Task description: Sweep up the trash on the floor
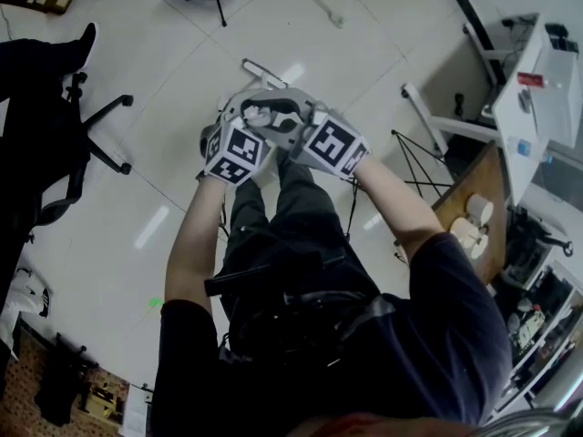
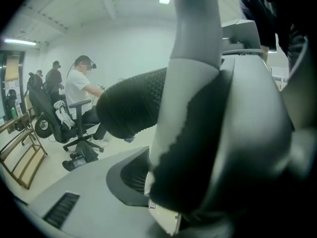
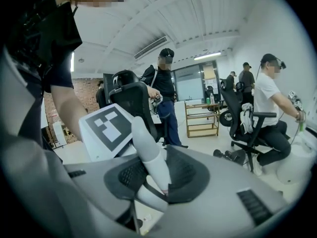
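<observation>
White handle (image 3: 148,150): we find it between the pads of both tongs. The right tongs (image 3: 156,175) are narrowed onto it, and the left tongs (image 2: 163,157) grip it likewise, the pair held close together above the pale tiled floor (image 1: 182,180). Trash: we note one pale strip (image 1: 319,3) lying well ahead, with nothing gathered yet. We judge the sweeping barely begun, and all the collecting remains.
</observation>
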